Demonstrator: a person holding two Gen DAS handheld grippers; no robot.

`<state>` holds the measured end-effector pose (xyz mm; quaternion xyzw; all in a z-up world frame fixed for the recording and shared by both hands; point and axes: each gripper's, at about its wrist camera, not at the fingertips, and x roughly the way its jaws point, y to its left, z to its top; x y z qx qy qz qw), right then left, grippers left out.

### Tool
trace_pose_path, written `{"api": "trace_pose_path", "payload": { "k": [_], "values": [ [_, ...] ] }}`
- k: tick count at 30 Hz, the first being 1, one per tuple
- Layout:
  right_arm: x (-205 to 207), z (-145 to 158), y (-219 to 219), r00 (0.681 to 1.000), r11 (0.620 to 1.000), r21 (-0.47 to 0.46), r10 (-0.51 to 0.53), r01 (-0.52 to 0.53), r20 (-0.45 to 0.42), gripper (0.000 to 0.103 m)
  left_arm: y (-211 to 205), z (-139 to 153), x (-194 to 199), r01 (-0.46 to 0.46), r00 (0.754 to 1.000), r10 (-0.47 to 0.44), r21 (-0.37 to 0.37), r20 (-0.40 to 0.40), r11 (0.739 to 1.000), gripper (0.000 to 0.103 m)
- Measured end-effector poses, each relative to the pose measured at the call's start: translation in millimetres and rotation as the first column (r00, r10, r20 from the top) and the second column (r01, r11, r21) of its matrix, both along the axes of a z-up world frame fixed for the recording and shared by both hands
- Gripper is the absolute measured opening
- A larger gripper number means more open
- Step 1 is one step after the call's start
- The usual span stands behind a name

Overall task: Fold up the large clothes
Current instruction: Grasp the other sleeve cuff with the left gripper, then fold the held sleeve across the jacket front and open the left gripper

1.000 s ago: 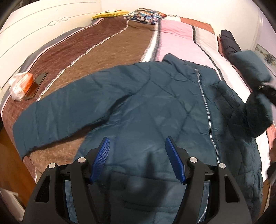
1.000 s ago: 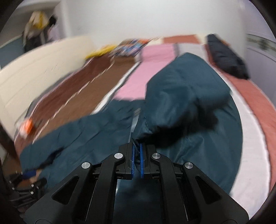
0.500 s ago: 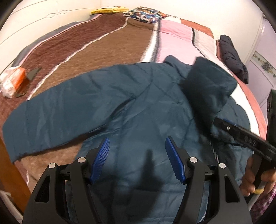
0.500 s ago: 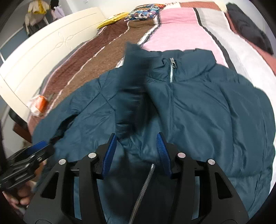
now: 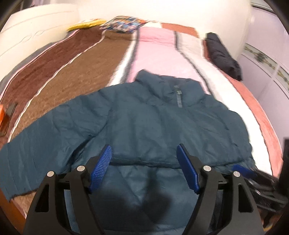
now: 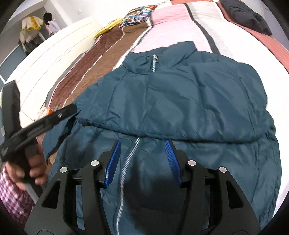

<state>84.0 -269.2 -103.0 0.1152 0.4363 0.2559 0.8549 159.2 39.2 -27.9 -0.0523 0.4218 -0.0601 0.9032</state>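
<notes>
So the teal puffer jacket (image 6: 180, 101) is lying front-up on the bed (image 5: 159, 48), collar pointing away from me, zipper (image 6: 126, 166) running down the middle toward my grippers. One sleeve is folded flat across the chest, its lower edge making a horizontal line right over the zipper, just past my fingertips in both views. The other sleeve (image 5: 41, 144) is stretched straight out to the side over the brown stripes of the bedspread, cuff near the bed's edge.

My right gripper (image 6: 143, 159) hovers over the lower front of the jacket with the blue pads spread apart, zipper running between them, nothing pinched. My left gripper (image 5: 144, 168) is the same deal: pads wide apart above the hem area, not holding any fabric. From the right camera you can see my left hand (image 6: 30, 166) wrapped around the handle of that gripper, off by the outstretched sleeve side.

Further out: a dark folded garment (image 5: 222, 54) sits near the far corner of the bed, a colourful patterned pillow (image 6: 139, 16) and something yellow (image 6: 108, 27) are up at the head end, and there's an orange packet (image 5: 2, 117) by the bed's edge. White headboard (image 6: 54, 56) runs along that side.
</notes>
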Motion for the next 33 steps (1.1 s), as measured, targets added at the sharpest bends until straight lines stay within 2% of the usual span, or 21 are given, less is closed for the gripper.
{"api": "trace_pose_path", "payload": {
  "k": [3, 7, 9, 10, 11, 12, 15, 17, 20, 22, 24, 27, 29, 33],
  "values": [
    [-5, -5, -10, 1.0, 1.0, 0.012, -0.007, 0.007, -0.015, 0.051, 22, -14, 12, -0.064, 0.996, 0.06, -0.073, -0.063, 0.995, 0.072],
    [-6, -9, -18, 0.999, 0.999, 0.027, -0.021, 0.022, -0.028, 0.051, 47, -45, 33, -0.133, 0.975, 0.088, -0.215, -0.204, 0.968, 0.072],
    [-6, -10, -20, 0.999, 0.999, 0.031, -0.031, 0.032, -0.029, 0.051, 47, -54, 40, -0.142, 0.969, 0.082, -0.25, -0.234, 0.958, 0.071],
    [-5, -10, -21, 0.999, 0.999, 0.034, -0.034, 0.035, -0.031, 0.051, 44, -57, 43, -0.137, 0.969, 0.08, -0.243, -0.233, 0.96, 0.069],
    [-5, -11, -22, 0.999, 0.999, 0.037, -0.037, 0.038, -0.033, 0.051, 40, -59, 45, -0.124, 0.971, 0.071, -0.228, -0.227, 0.966, 0.057],
    [-5, -11, -23, 0.999, 0.998, 0.037, -0.04, 0.042, -0.033, 0.051, 36, -60, 46, -0.102, 0.975, 0.052, -0.224, -0.217, 0.969, 0.033],
    [-4, -12, -23, 0.998, 0.998, 0.03, -0.046, 0.048, -0.037, 0.051, 27, -57, 45, -0.035, 0.987, 0.004, -0.191, -0.161, 0.981, 0.014],
    [-3, -13, -24, 0.998, 0.998, 0.024, -0.05, 0.051, -0.04, 0.051, 29, -46, 43, -0.025, 0.995, 0.008, -0.167, -0.1, 0.986, 0.013],
    [-3, -15, -23, 0.998, 0.998, 0.02, -0.051, 0.052, -0.046, 0.051, 42, -38, 48, -0.066, 0.995, 0.053, -0.172, -0.079, 0.983, 0.013],
    [-3, -15, -20, 0.998, 0.999, 0.017, -0.045, 0.045, -0.048, 0.051, 46, -46, 52, -0.086, 0.99, 0.066, -0.164, -0.123, 0.983, 0.018],
    [-4, -15, -16, 0.998, 0.999, 0.012, -0.034, 0.035, -0.046, 0.051, 48, -53, 52, -0.097, 0.984, 0.073, -0.15, -0.16, 0.984, 0.041],
    [-8, -12, -10, 0.999, 1.0, 0.001, -0.017, 0.017, -0.036, 0.051, 54, -54, 44, -0.109, 0.985, 0.084, -0.161, -0.151, 0.981, 0.057],
    [-11, -10, -7, 1.0, 1.0, -0.012, -0.009, 0.008, -0.027, 0.051, 65, -48, 36, -0.144, 0.984, 0.119, -0.188, -0.134, 0.972, 0.061],
    [-17, -5, 1, 1.0, 1.0, -0.006, 0.011, -0.011, -0.012, 0.051, 91, -36, 16, -0.177, 0.981, 0.15, -0.243, -0.125, 0.954, 0.061]
  ]
}}
